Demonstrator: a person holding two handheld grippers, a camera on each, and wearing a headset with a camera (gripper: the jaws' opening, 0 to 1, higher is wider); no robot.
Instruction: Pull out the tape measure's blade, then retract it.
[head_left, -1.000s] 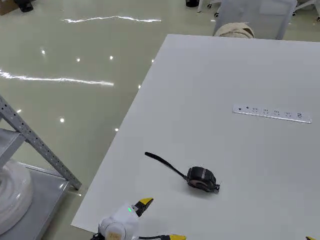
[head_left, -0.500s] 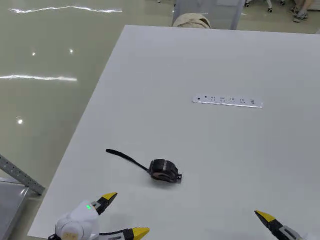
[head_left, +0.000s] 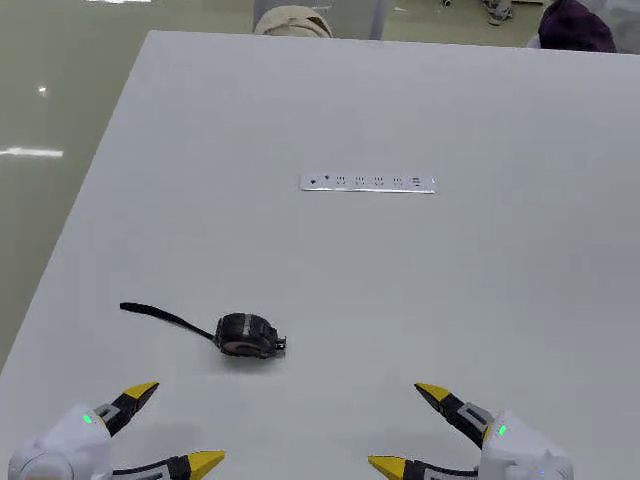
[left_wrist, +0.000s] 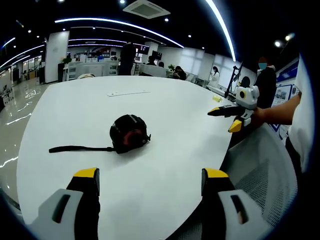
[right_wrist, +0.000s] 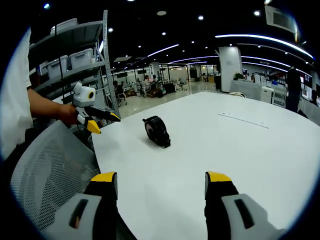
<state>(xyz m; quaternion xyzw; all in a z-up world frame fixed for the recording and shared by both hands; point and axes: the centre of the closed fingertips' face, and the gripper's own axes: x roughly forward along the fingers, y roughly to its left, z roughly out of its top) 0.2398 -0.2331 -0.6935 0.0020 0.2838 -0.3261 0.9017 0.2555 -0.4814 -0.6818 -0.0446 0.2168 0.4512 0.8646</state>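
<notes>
1. The left gripper (head_left: 172, 425) hovers over the near edge of the white table (head_left: 400, 280). Its yellow-tipped jaws are spread wide and nothing is between them.
2. The right gripper (head_left: 408, 428) hovers level with it, well apart to its right. Its jaws are just as wide and grip nothing.
3. In each gripper view the other gripper comes in from the side, held in a hand above the table edge with its jaws apart.
4. The tape measure (head_left: 245, 335) lies on the table ahead of the left gripper, near it but not touching, and slightly towards the right gripper. From the right gripper it lies ahead and well to the left.
5. The dark round case rests on its side. A small end tab sits tight against it on the side facing the right gripper.
6. A black wrist strap (head_left: 165, 317) trails flat from the case, away from the right gripper, and ends ahead of the left gripper's outer jaw.
7. Far beyond both grippers, a white power strip (head_left: 368, 183) lies flat across the table, well apart from the tape measure.
8. Behind the grippers, a grey mesh chair back (right_wrist: 45, 170) shows beside the table edge.
</notes>
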